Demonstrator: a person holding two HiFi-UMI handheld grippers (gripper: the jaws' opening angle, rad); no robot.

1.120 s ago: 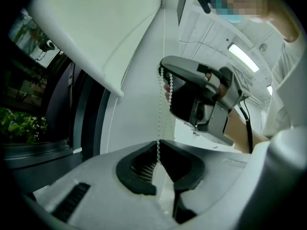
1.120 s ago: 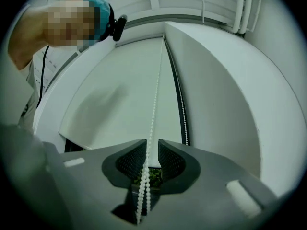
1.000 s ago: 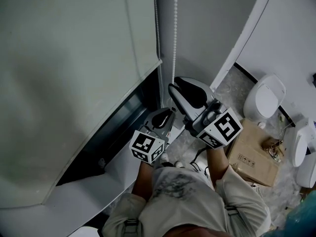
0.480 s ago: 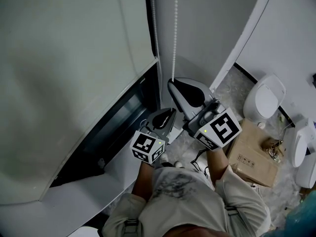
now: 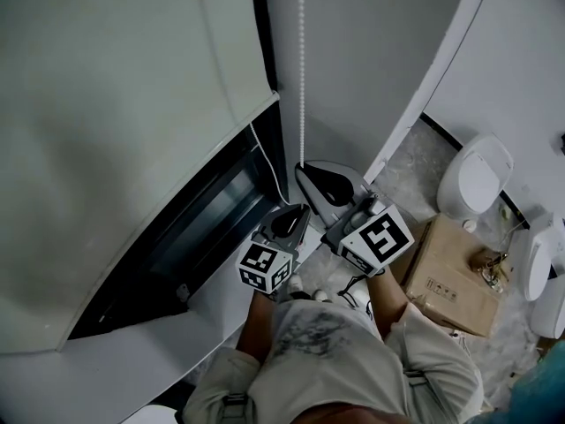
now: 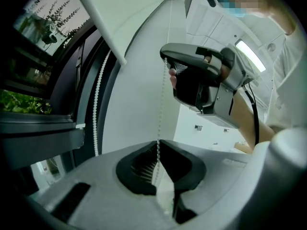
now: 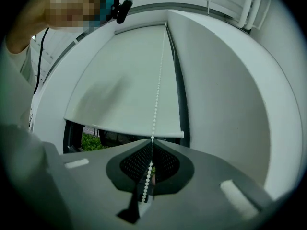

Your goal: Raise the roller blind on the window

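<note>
The right tongs (image 5: 302, 169) and, just below, the left tongs (image 5: 303, 210) both pinch the bead chain (image 5: 301, 78), stacked for hand-over-hand pulling; the roller blind (image 5: 115, 131) covers all but the lower strip of the window (image 5: 207, 223).

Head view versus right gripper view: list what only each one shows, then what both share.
Head view only: the left gripper, plus a cardboard box and a toilet on the floor. Right gripper view only: the right gripper seen close, its jaws shut on the bead chain, and greenery outside the window. Both: the partly raised roller blind and the bead chain.
</note>
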